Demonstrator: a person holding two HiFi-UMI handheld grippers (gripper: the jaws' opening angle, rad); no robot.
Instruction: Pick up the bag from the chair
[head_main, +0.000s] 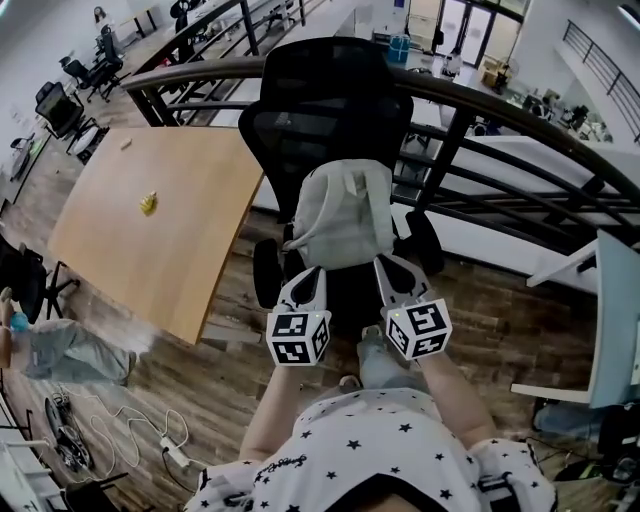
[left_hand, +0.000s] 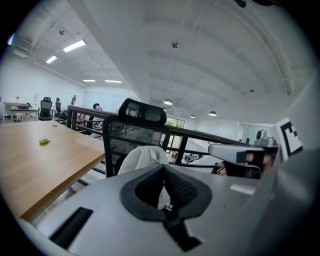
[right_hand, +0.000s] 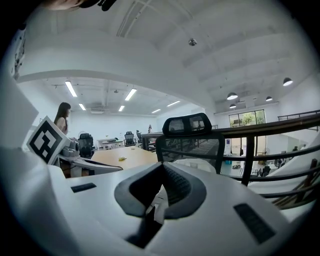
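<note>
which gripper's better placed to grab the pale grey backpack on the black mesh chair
Left gripper, narrowly: more of the grey backpack shows past its shut jaws; right gripper is as near.

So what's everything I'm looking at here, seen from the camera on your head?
backpack: one, pale grey, on the chair seat, leaning on its back
office chair: one, black, before the railing
table: one, light wood, left of the chair
small object: one, yellow, on the table; too small to name
railing: one, black, behind the chair
power strip: one, white, lower left
left gripper: one, white, jaws shut, at the backpack's lower edge
right gripper: one, white, jaws shut, beside it
</note>
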